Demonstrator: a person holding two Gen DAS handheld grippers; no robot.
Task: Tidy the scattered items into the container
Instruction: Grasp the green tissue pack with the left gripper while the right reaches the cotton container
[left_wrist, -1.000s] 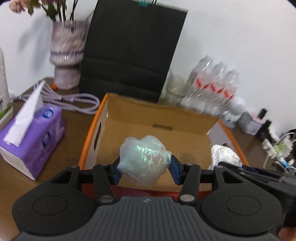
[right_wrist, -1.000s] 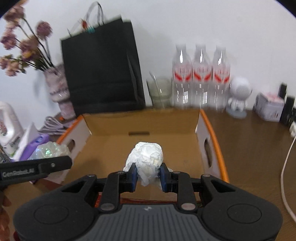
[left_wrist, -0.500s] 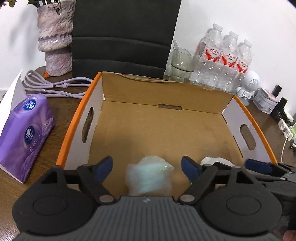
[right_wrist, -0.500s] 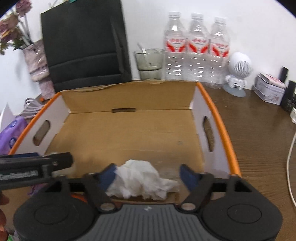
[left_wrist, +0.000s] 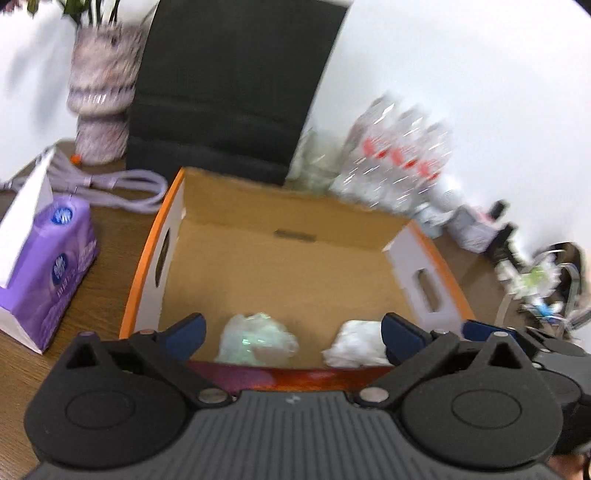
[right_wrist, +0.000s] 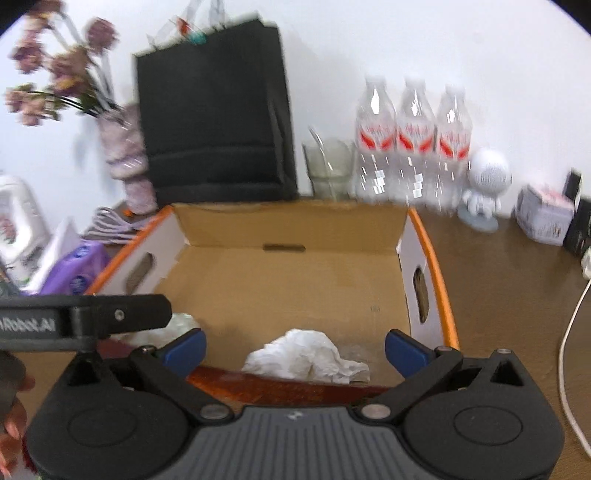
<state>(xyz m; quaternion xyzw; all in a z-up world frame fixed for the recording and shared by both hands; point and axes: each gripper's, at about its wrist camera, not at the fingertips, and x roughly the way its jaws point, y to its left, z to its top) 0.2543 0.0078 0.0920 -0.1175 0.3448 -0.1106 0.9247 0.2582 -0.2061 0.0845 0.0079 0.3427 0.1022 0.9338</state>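
Cardboard dominates the left wrist view: the open brown cardboard box with orange-edged white side walls (left_wrist: 155, 273) sits on the wooden table (left_wrist: 103, 236), and on its floor near the front wall lie a crumpled wad of iridescent clear plastic film (left_wrist: 255, 338) and, just beside it, a crumpled white tissue ball (left_wrist: 356, 343). The left gripper (left_wrist: 291, 332) hangs above the front rim with its blue-padded jaws spread wide and nothing between them. A purple tissue pack (left_wrist: 51, 266) stands outside the box, a coiled lilac cable (left_wrist: 122, 184) behind it. From the right wrist view, the right gripper (right_wrist: 293, 345) is likewise spread wide and empty over the same rim, the tissue ball (right_wrist: 304, 356) resting on the box floor between and beyond its pads, the film wad (right_wrist: 177, 326) partly hidden behind the left gripper's black body. Both pieces look delivered, so the step in hand seems to be withdrawal: lifting each tool straight up and back, jaws kept wide, should avoid snagging the light wads or nudging the rim.
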